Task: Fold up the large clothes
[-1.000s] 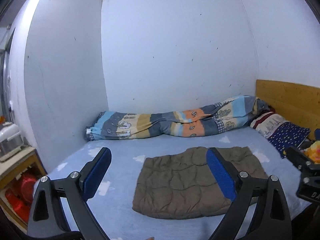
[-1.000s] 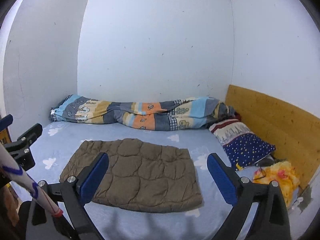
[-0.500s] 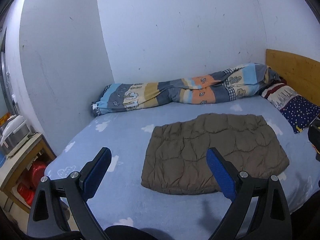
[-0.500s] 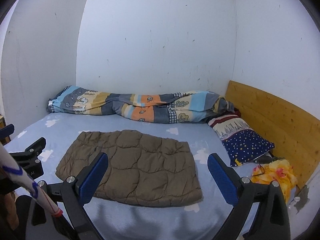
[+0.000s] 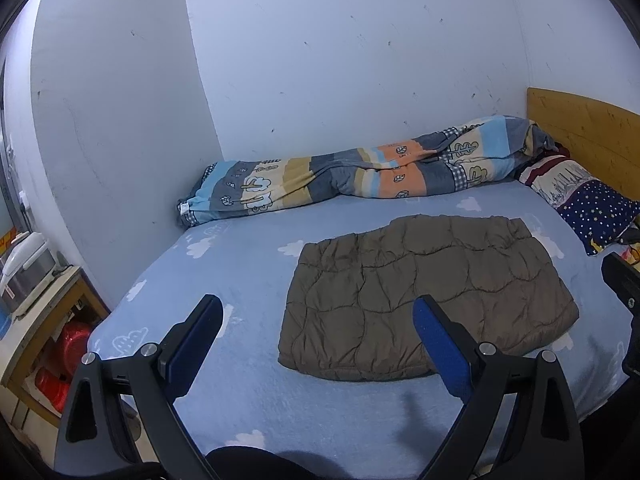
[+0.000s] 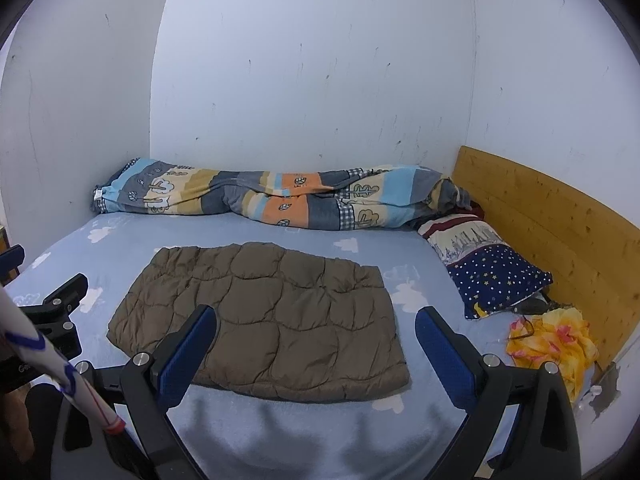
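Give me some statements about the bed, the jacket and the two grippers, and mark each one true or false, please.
1. The brown jacket lies folded flat on the bed. True.
2. The left gripper is shut on the jacket. False: it is open and holds nothing.
3. The striped quilt lies along the wall. True.
4. The right gripper is shut. False: it is open.
5. The starry pillow lies on the jacket. False: it lies apart, by the headboard.

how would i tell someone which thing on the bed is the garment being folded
Start at the blue cloud-print bed. The striped duvet is rolled along the far wall and a starry pillow lies by the wooden headboard. The brown jacket lies flat mid-bed: plain, quilted, squared off.
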